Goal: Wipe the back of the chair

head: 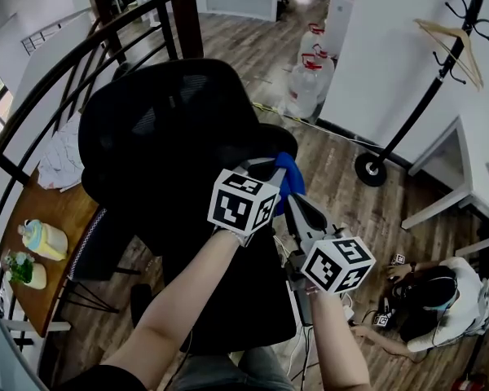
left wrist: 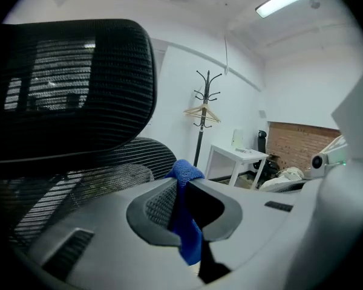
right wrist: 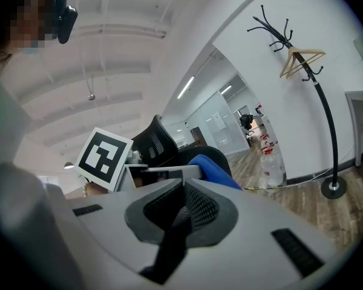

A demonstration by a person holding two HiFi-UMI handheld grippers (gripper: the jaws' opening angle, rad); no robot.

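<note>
Left gripper [left wrist: 183, 205] jaws clamped on blue cloth [left wrist: 188, 237] beside chair back [head: 171, 137]. Right gripper [right wrist: 183, 213] jaws together, empty. Wiping likely mostly left.

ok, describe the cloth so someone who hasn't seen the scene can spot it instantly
Find the big black mesh office chair in the middle of the head view. At the chair's right edge, the left gripper is shut on a small blue cloth. It's the only bright blue thing among the black mesh and grey jaws.
</note>
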